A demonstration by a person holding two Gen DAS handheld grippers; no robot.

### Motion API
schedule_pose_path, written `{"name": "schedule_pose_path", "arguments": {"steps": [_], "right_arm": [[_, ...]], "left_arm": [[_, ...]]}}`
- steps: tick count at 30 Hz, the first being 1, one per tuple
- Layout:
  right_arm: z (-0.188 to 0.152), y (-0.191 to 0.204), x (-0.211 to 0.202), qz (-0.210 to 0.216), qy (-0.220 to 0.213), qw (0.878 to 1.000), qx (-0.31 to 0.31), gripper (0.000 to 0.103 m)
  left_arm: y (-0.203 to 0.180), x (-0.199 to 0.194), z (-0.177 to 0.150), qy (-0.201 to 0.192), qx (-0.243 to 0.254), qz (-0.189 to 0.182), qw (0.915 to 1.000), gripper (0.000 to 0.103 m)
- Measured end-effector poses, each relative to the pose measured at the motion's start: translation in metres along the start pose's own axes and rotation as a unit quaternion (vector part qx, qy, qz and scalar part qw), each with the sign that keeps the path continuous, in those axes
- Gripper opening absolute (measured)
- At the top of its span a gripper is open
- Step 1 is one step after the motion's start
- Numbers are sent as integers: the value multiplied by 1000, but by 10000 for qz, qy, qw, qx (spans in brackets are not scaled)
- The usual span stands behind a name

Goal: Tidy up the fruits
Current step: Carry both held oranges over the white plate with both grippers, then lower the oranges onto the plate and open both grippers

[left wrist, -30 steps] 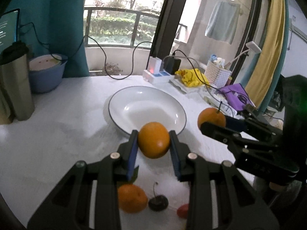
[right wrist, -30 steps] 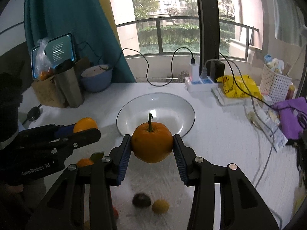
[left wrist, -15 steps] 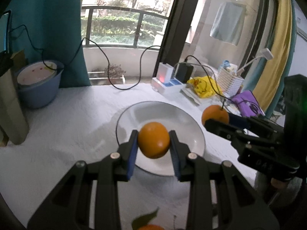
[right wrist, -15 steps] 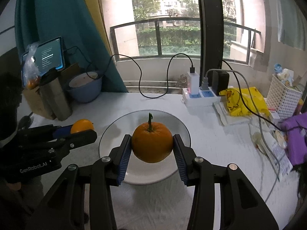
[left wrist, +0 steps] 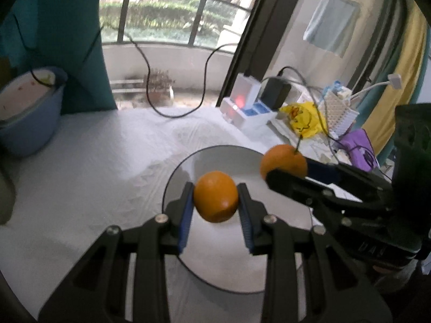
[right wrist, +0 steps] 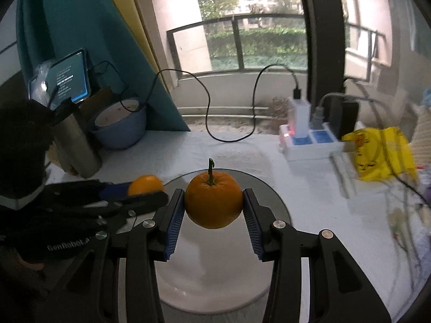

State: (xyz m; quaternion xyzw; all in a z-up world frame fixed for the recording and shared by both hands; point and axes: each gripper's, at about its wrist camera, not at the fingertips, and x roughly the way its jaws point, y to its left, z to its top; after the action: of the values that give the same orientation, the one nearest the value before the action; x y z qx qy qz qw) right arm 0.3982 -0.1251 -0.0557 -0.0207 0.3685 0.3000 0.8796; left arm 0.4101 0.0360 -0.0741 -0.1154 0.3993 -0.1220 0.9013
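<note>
From the left wrist camera: the left gripper [left wrist: 216,198] is clamped on a stemless orange [left wrist: 215,196], held in the air over the near half of the plate [left wrist: 177,177]. A second ago that plate sat well ahead of the fingers; now both grippers have come forward over it, and the small fruits that lay on the cloth below are out of frame. Count here: two oranges, one plate.

Right wrist camera: the right gripper [right wrist: 213,206] is squeezing the stemmed orange [right wrist: 213,199], also hovering above the plate [right wrist: 272,191]. The left gripper [right wrist: 146,195] pokes in from the left side with its orange [right wrist: 145,184]. Same tally, plus one blue bowl [right wrist: 121,132], one steel cup [right wrist: 76,148], one power strip [right wrist: 309,145].
</note>
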Motion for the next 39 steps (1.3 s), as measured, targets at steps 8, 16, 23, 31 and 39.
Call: {"name": "schedule_pose_path", "arguments": {"steps": [8,16,23,31,39], "right_arm": [[6,-18,43,192,401,9985,316,46],[3,-20,67,214,737,9966,299,46],[4,-20,68,129,784,9964,290,46],[12,-15,38,29,471,9986,228,47],[7,-3,-2,-86,285,9995,131,47]], "left_arm": [[15,27,7,403,-167,165,9989,33],[16,35,8,529,-111,148,9984,34],[11,28,9,459,-107,178,9987,45],[1,-5,13,96,-37,220,9997,45],[-14,-44,2,-145,20,249,9996,46]]}}
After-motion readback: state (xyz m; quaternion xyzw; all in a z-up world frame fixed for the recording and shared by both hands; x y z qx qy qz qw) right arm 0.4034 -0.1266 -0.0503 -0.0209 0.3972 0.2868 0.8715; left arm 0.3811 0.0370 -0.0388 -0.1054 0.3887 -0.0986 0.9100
